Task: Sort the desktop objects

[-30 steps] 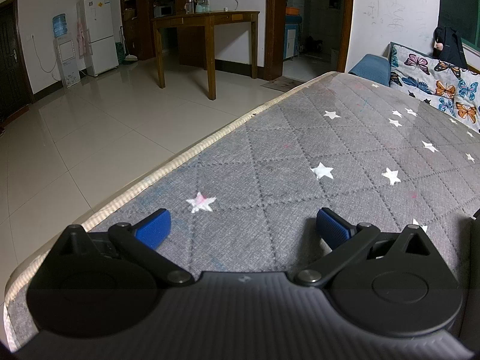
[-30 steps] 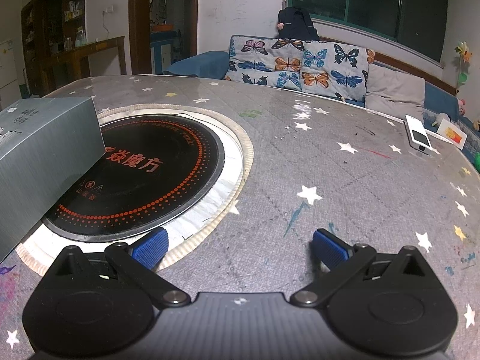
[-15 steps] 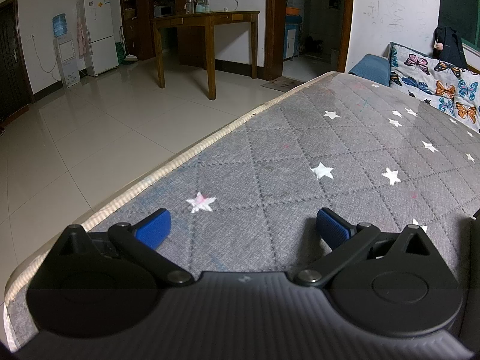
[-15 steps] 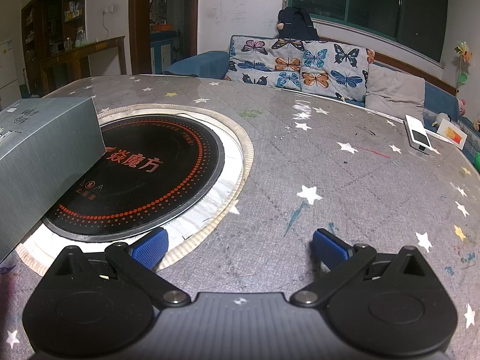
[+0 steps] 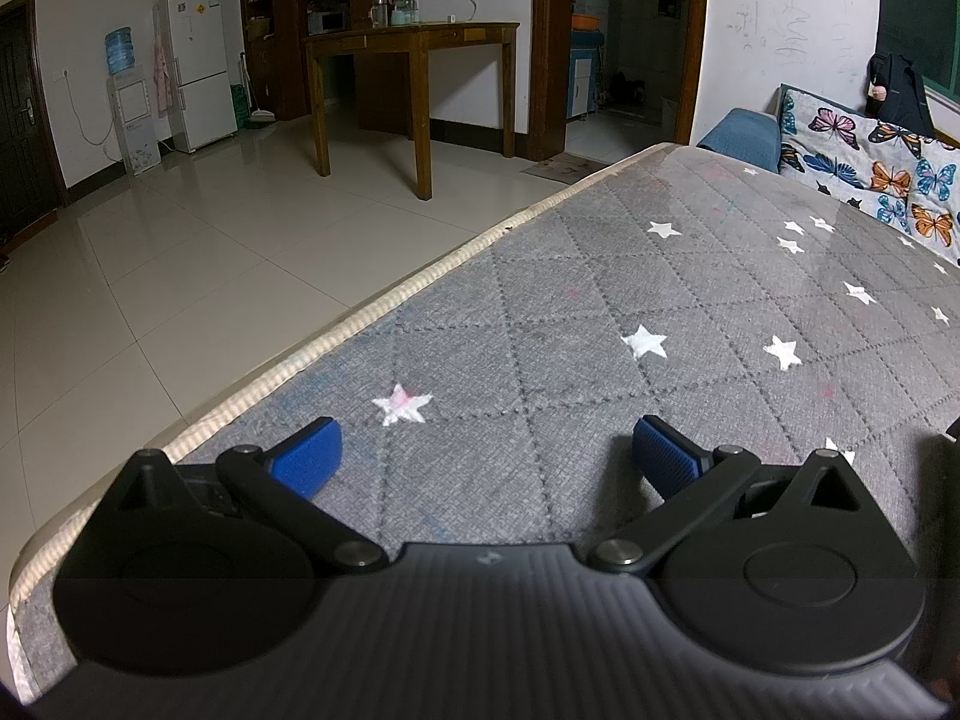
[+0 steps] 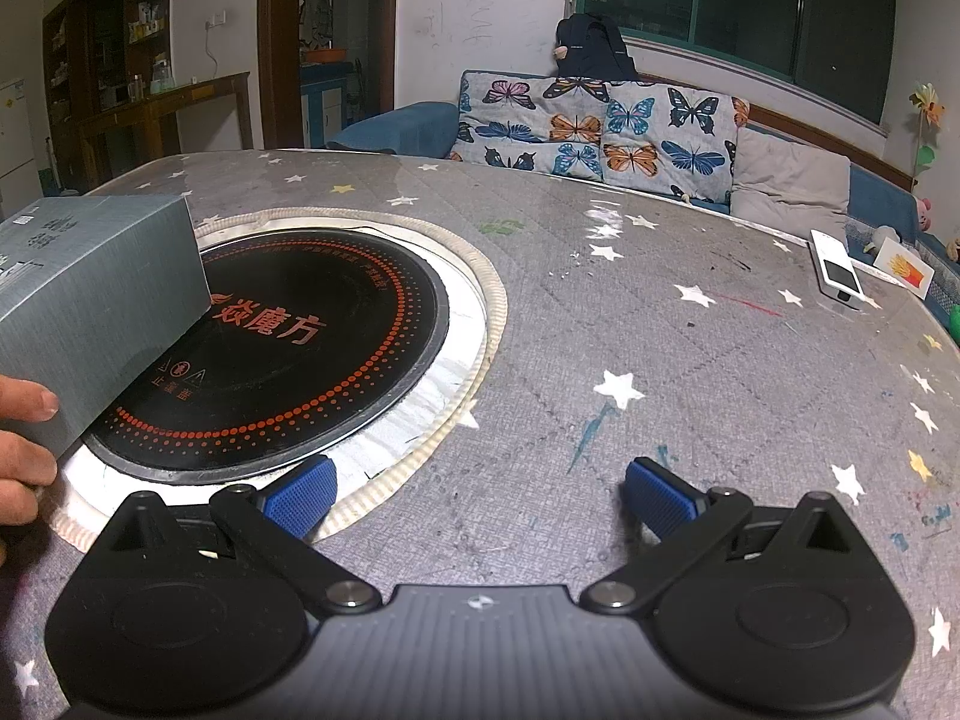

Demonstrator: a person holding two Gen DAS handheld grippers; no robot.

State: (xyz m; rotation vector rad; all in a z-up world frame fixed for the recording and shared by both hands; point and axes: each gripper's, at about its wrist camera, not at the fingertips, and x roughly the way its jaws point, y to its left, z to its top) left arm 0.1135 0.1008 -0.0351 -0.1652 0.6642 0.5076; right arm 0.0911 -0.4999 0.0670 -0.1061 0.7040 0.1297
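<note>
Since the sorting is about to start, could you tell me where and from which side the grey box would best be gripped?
Probably across the narrow end face of the grey box that overhangs the black cooktop, coming in from the cooktop side with the open right gripper. That end is flat and free, while a hand covers its near corner.

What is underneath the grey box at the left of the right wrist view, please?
The grey box overlaps the black round cooktop set in the table; its near corner covers the cooktop's left edge. A hand touches the box. What lies beneath the box's left part is out of frame.
</note>
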